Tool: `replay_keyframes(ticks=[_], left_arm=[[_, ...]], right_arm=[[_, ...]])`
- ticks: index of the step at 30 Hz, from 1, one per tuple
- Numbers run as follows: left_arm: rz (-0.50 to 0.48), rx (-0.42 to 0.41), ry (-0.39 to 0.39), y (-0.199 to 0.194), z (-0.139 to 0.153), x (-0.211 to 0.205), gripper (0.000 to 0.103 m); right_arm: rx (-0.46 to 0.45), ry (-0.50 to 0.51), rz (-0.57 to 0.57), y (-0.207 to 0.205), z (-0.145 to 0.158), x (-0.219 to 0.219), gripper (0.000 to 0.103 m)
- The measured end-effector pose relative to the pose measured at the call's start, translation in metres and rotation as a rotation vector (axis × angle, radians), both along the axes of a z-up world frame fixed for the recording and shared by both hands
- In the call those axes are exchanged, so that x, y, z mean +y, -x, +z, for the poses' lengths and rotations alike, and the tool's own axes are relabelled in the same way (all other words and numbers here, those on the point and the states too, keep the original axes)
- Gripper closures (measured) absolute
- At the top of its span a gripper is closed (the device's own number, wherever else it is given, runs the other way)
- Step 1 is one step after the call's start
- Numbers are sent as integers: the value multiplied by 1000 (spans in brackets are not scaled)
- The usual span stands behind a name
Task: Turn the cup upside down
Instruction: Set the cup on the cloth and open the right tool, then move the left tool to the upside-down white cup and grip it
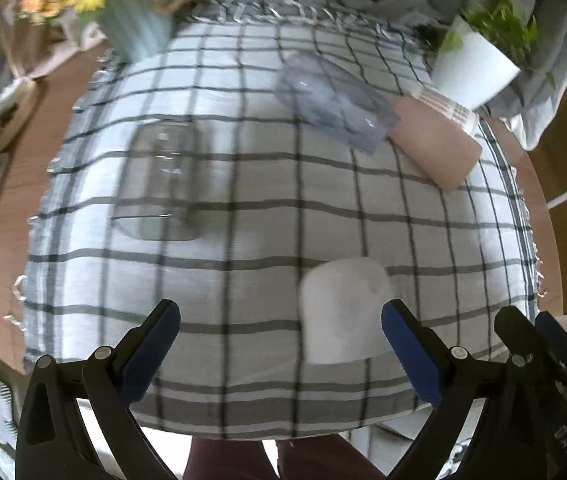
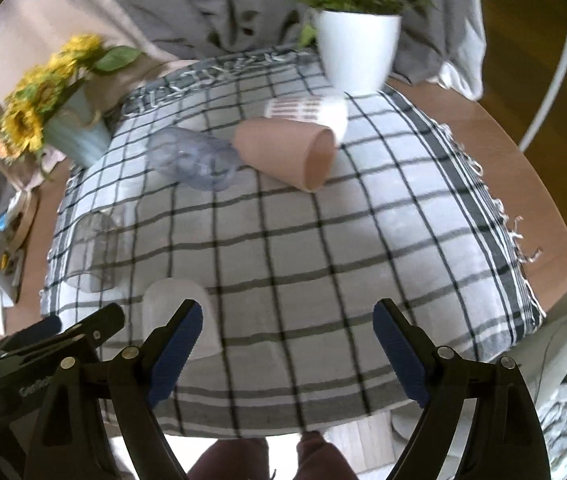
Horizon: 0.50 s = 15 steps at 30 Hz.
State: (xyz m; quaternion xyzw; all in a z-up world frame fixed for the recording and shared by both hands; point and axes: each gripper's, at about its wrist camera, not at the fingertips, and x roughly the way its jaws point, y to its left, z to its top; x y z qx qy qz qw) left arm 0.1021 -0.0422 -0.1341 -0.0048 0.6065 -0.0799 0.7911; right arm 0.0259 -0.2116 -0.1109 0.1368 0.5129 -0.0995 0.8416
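Note:
Several cups sit on a checked cloth (image 1: 243,208). A frosted white cup (image 1: 343,312) stands upside down near the front, also in the right wrist view (image 2: 179,316). A clear cup (image 1: 159,180) stands at the left (image 2: 95,252). A bluish clear cup (image 1: 335,100) lies on its side (image 2: 193,158). A pink cup (image 1: 435,144) lies on its side beside it (image 2: 287,152), with a white striped cup (image 2: 307,110) behind. My left gripper (image 1: 281,344) is open and empty. My right gripper (image 2: 287,340) is open and empty.
A sunflower vase (image 2: 55,112) stands at the back left and a white plant pot (image 2: 355,48) at the back right. Wooden table (image 2: 483,148) shows around the cloth. A person's legs (image 2: 267,460) are below the table edge.

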Motion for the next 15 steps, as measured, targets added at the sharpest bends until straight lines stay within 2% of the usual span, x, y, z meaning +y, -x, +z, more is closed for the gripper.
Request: replay_keyframes(ticks=[10,15], left_arm=[[-29,110,17,-30,-30,-37,4],[-27,183,14,-39,-47,-43,16]], right_arm=[[33,-41,-97,-1,-18,-38,16],[38,-57,-119,-7,-23,-47,16]])
